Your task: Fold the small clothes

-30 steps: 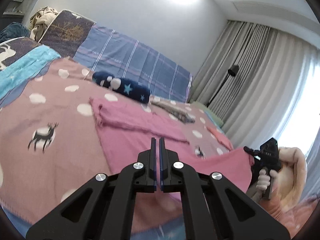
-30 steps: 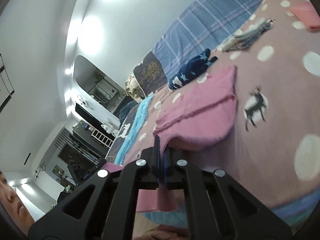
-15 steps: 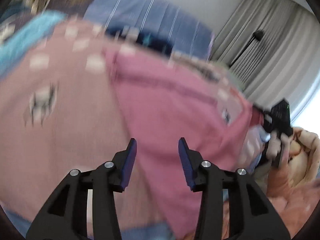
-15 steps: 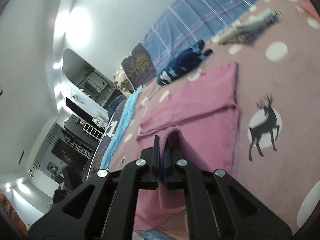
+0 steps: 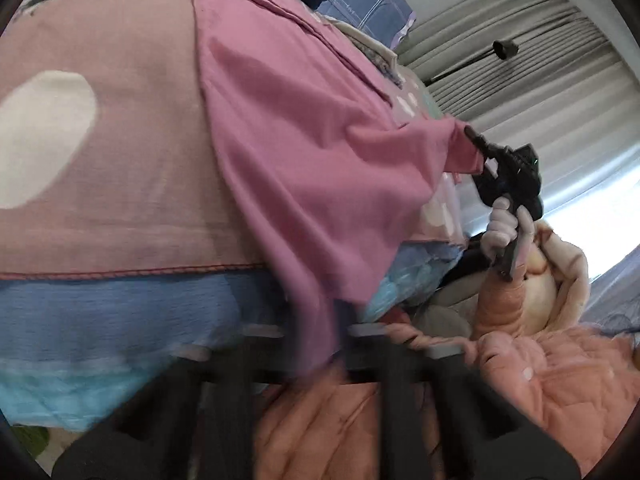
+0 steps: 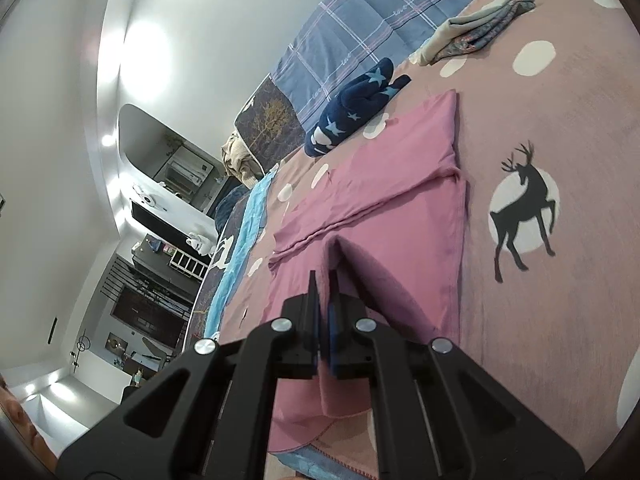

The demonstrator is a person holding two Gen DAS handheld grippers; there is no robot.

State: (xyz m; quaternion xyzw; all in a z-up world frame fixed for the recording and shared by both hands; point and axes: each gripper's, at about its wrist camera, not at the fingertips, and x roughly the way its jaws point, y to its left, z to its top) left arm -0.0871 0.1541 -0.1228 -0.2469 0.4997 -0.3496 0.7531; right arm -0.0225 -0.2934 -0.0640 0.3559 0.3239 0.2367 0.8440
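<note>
A pink garment (image 5: 304, 128) lies partly folded on the mauve deer-print blanket (image 5: 104, 128), its near part hanging over the bed's edge. My left gripper (image 5: 316, 344) is blurred below the bed edge; a hanging corner of the garment lies between its fingers, and I cannot tell whether they grip it. My right gripper (image 6: 325, 300) is shut on the garment's (image 6: 384, 216) near edge and lifts it into a ridge. It also shows in the left wrist view (image 5: 476, 144), holding the garment's far corner up.
A navy star-print bundle (image 6: 356, 104) and a folded grey garment (image 6: 476, 24) lie farther back on the blanket (image 6: 560, 280). A blue plaid cover (image 6: 376, 20) lies behind them. The person's peach jacket (image 5: 532, 376) is below the bed edge.
My left gripper opened, let the garment go, then dropped below the bed edge to the hanging corner. My right gripper stayed shut on the garment and moved forward over the bed.
</note>
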